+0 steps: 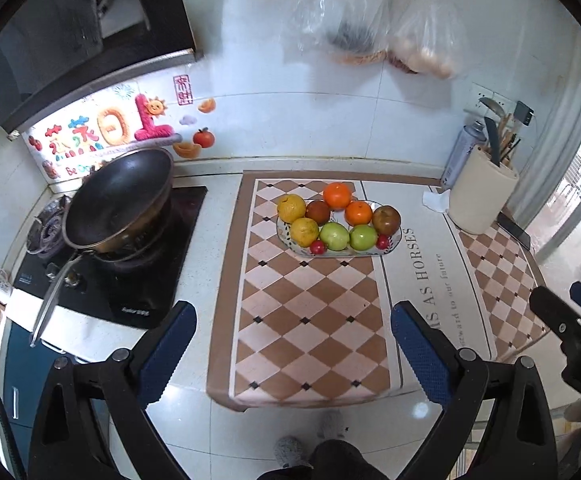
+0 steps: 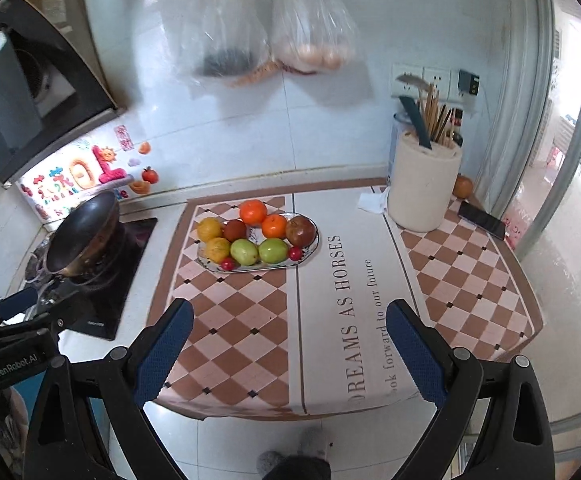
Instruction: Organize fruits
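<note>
**Fruit plate loaded, both grippers held back and empty**

I take the fruit plate (image 1: 395,240) as my landmark. It sits on the checkered mat (image 1: 302,320) on the desk (image 1: 206,216), toward the wall side. On it I count two oranges (image 1: 337,195), two yellow citrus fruits (image 1: 291,208), two green apples (image 1: 334,236), two dark reddish-brown fruits (image 1: 386,220) and two small red fruits (image 1: 317,247) at the plate's near edge. The fruits lie packed together, touching their neighbours.

My left gripper (image 1: 292,344) hovers on the near side of the plate, well apart from it, fingers spread wide with nothing between them. My right gripper (image 2: 288,344) hangs likewise, near side and somewhat right of the plate, fingers apart and empty. The mat between each gripper and the plate is bare.

Left of the plate, a dark wok (image 1: 118,196) stands tilted on the stove (image 1: 130,280), its handle reaching toward me. Right of the plate stands a cream utensil holder (image 2: 424,188) full of chopsticks and tools, with a crumpled tissue (image 2: 372,202) just beside it, a phone (image 2: 481,220) further right and a lone orange-brown fruit (image 2: 462,187) behind the holder. Above the plate, two clear plastic bags (image 2: 274,28) hang on the tiled wall.
</note>
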The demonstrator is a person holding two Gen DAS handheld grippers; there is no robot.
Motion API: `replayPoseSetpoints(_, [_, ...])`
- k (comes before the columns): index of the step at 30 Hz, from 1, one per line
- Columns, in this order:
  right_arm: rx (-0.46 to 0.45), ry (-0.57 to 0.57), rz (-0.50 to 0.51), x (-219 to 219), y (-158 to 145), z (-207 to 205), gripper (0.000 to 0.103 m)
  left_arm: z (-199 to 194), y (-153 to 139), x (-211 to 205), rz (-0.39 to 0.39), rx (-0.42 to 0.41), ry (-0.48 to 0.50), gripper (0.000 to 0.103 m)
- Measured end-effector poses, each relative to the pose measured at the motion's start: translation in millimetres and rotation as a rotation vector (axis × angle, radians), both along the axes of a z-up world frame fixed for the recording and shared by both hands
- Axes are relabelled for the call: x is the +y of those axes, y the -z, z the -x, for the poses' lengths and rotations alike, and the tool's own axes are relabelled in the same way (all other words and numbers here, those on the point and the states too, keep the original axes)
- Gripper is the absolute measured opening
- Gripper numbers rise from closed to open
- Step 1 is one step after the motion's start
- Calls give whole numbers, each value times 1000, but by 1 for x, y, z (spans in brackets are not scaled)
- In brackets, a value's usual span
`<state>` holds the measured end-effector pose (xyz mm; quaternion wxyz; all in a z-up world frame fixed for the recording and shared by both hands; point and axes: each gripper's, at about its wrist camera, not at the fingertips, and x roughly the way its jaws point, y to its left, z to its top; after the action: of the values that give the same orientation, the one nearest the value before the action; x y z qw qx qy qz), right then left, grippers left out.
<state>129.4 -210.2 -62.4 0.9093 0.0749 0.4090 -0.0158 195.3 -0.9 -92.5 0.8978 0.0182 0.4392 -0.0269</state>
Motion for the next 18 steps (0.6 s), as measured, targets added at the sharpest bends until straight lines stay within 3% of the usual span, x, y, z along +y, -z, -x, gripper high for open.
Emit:
replayPoseSetpoints(8, [-58, -50, 1, 8, -38, 47, 99, 51, -31, -1, -2, -68, -4, 100])
replayPoseSetpoints(18, [-75, -87, -13, 14, -57, 68, 99, 70, -42, -2, 9, -80, -18, 100])
